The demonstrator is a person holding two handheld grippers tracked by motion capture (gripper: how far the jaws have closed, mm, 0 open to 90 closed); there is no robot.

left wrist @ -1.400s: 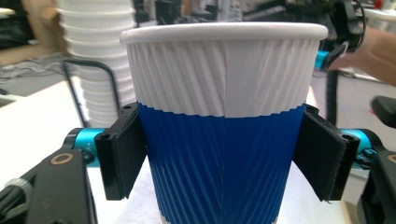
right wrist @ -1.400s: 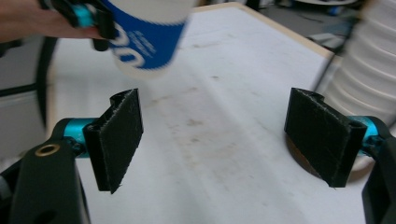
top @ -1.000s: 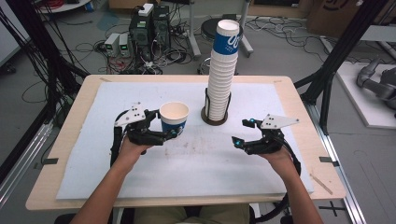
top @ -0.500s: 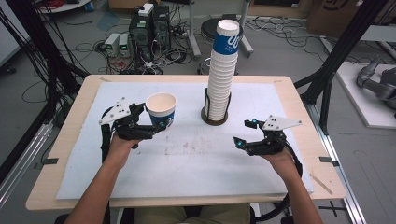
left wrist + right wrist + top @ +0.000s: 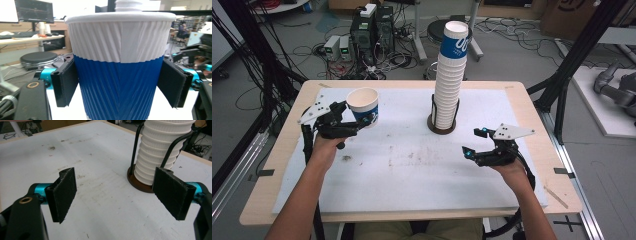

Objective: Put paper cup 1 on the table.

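The high view shows the left gripper (image 5: 362, 121) raised over the table's (image 5: 412, 175) left side, forearm reaching in from below, holding the paper cup (image 5: 363, 106) upright. The left gripper view adds the grip: both pads (image 5: 65, 85) clamped on the cup's ribbed blue lower half, its top band white. The right gripper (image 5: 470, 145) hovers near the cup stack (image 5: 449, 85), jaws apart with nothing between them

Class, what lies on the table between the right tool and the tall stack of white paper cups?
Only bare, scuffed white table mat separates the open right tool from the cup stack, as the right gripper view shows.
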